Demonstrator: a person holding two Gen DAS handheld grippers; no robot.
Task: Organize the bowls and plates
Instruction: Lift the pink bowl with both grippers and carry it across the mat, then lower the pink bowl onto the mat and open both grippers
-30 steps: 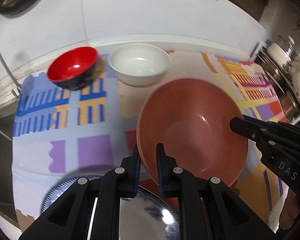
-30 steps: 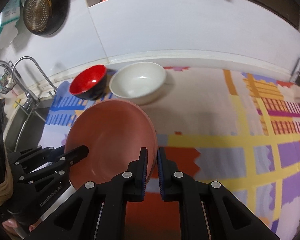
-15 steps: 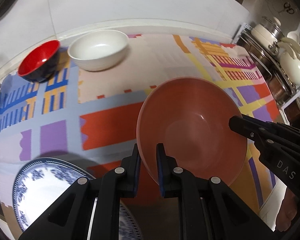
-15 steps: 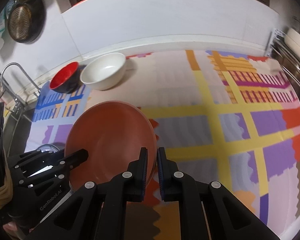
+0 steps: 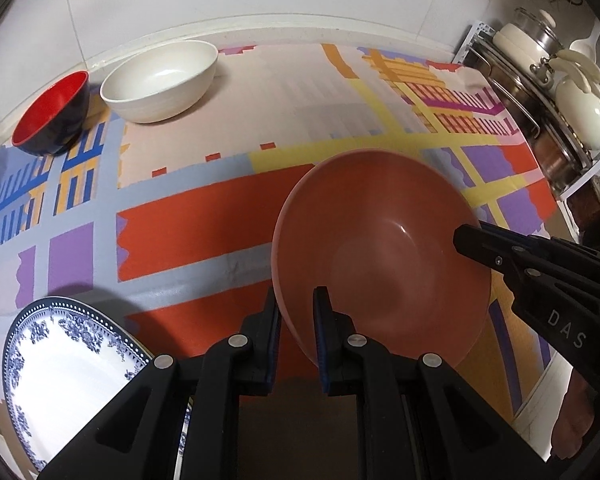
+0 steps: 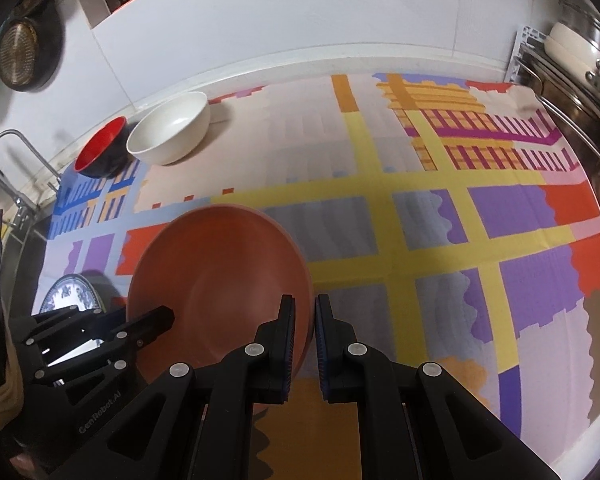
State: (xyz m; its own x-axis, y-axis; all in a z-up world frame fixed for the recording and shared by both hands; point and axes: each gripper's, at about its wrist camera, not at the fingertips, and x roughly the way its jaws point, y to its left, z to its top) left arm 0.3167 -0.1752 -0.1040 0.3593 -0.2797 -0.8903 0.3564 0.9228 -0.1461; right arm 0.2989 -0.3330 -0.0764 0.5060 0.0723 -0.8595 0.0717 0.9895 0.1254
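Two grippers carry one terracotta bowl (image 5: 384, 240)

Left gripper (image 5: 296, 316) and right gripper (image 6: 304, 320) jaws each clamp its rim on opposite sides; white bowl (image 5: 160, 80) sits well beyond it.

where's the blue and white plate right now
The blue and white plate lies at the lower left of the left wrist view, on the patterned mat, just left of the left gripper.

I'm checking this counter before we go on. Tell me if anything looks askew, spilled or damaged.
Nothing spilled or broken. The red bowl at the back left leans tilted against the white bowl instead of sitting flat. The terracotta bowl is off the cloth, its rim pinched by the left tongs and right tongs.
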